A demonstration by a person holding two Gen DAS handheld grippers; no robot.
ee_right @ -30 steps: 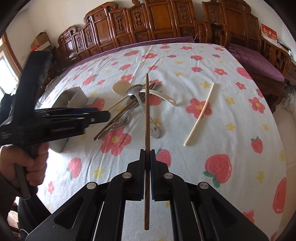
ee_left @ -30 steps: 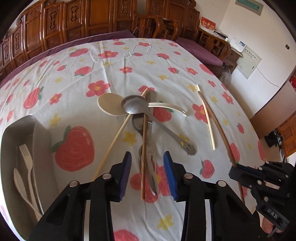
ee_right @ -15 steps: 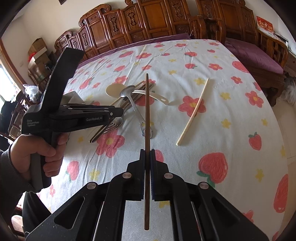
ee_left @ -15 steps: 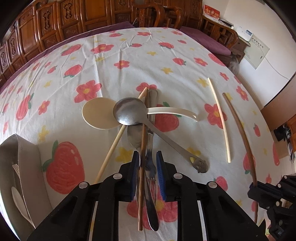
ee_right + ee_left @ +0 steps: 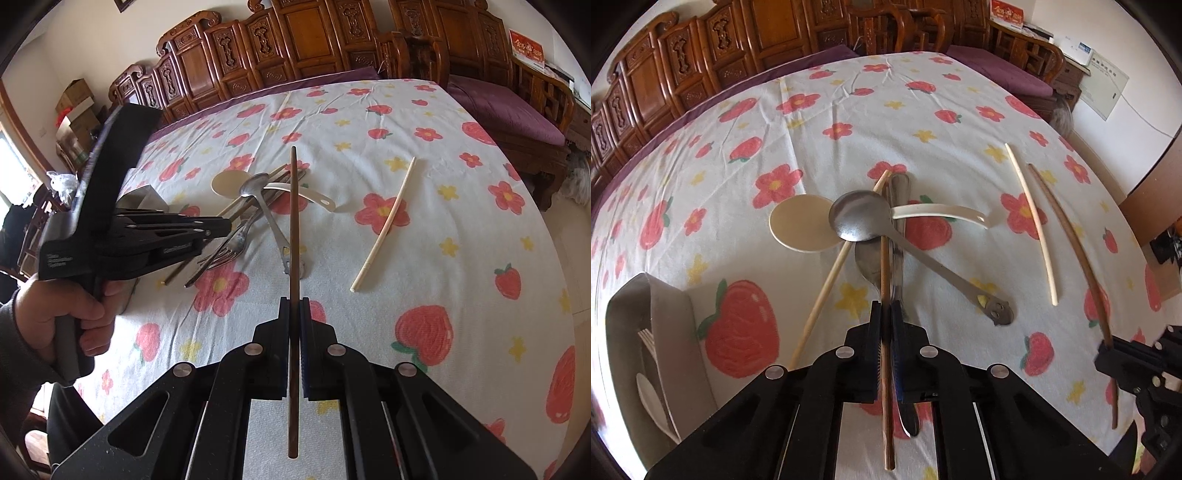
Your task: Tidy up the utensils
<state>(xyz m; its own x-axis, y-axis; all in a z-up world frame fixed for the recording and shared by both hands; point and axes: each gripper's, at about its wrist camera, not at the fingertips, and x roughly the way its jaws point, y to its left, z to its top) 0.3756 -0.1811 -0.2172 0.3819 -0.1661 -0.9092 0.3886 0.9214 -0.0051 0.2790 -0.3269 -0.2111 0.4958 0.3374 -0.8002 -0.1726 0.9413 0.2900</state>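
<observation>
While the right gripper (image 5: pixel 294 306) clamps a dark brown chopstick (image 5: pixel 293 221) above the floral tablecloth (image 5: pixel 424 229), the left gripper (image 5: pixel 885 314) has pinched tight on a reddish-brown chopstick (image 5: pixel 884 266) in the utensil pile, beside a metal fork (image 5: pixel 899 258) and under a steel spoon (image 5: pixel 860 219); a grey tray (image 5: pixel 670 332) stands at the left edge
</observation>
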